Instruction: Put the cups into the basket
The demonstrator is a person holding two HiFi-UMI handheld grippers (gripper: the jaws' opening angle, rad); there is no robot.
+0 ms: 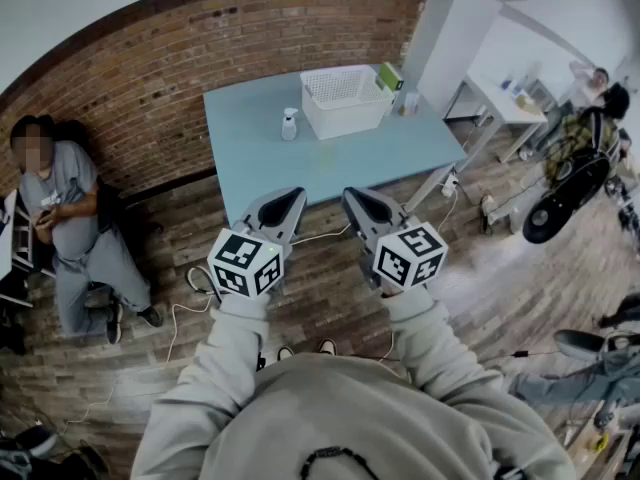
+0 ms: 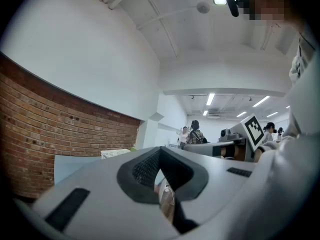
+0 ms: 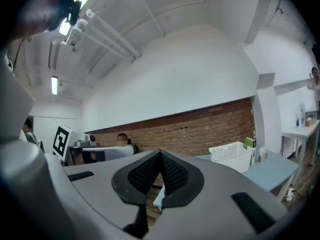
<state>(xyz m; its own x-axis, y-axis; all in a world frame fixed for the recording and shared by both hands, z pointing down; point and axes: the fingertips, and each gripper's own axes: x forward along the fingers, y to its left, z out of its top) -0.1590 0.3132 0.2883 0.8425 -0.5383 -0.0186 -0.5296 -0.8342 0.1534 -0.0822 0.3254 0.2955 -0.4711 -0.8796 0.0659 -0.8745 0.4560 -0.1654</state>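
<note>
A white mesh basket (image 1: 345,98) (image 3: 231,151) (image 2: 116,153) stands at the far side of the light blue table (image 1: 260,158). I cannot pick out any cup for certain; a small pale item (image 1: 410,103) stands just right of the basket. My left gripper (image 1: 297,194) (image 2: 160,149) and right gripper (image 1: 350,194) (image 3: 161,153) hover side by side over the floor at the table's near edge. Both point at the table, far from the basket. Each is shut, with nothing between its jaws.
A small spray bottle (image 1: 289,123) stands left of the basket and a green box (image 1: 390,75) behind it. A person (image 1: 70,218) sits by the brick wall at left. Cables (image 1: 190,298) run over the wooden floor. At right are a white desk (image 1: 500,103) and another person (image 1: 590,118).
</note>
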